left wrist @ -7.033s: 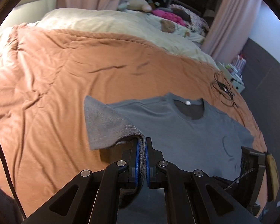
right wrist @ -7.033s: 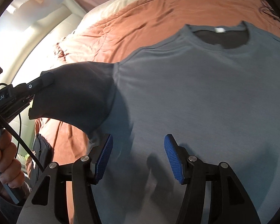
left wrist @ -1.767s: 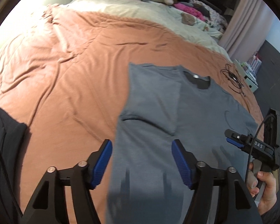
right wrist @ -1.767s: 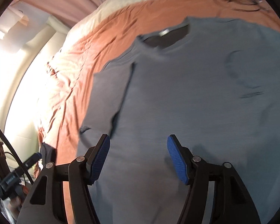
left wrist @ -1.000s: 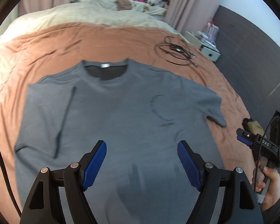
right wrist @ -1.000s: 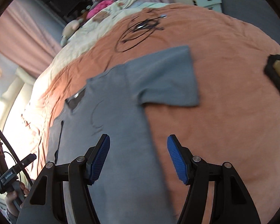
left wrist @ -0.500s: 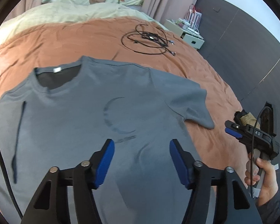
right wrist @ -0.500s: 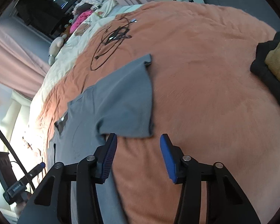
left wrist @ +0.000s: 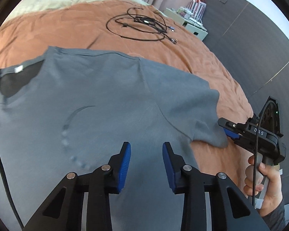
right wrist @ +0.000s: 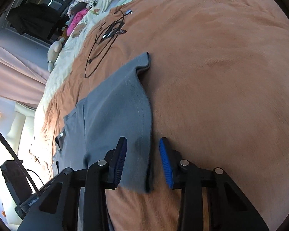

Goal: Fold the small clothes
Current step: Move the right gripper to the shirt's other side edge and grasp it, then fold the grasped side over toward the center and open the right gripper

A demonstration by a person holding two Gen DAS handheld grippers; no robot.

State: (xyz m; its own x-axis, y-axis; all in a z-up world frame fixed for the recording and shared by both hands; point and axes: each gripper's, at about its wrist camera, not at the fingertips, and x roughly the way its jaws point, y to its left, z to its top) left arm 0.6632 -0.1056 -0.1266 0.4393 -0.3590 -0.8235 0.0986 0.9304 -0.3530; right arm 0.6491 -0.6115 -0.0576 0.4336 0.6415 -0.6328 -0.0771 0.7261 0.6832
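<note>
A grey T-shirt (left wrist: 106, 100) lies flat on the orange bedspread (left wrist: 202, 57), collar at the left. Its right sleeve (left wrist: 206, 119) sticks out toward the bed's right side. My left gripper (left wrist: 146, 159) is open and empty, hovering over the shirt's body. My right gripper (right wrist: 143, 159) is open, its jaws either side of the sleeve hem (right wrist: 140, 134), low over the bedspread. The right gripper also shows in the left wrist view (left wrist: 226, 130), tips at the sleeve's corner.
A coil of black cables (left wrist: 142, 27) lies on the bedspread beyond the shirt. A cream sheet with soft toys (right wrist: 55, 52) is at the head of the bed. A white bedside unit (left wrist: 190, 23) and dark wall stand to the right.
The shirt's left sleeve was folded in and let go. Both grippers swung right toward the other sleeve. The right gripper came down around the sleeve hem and both jaws narrowed somewhat.
</note>
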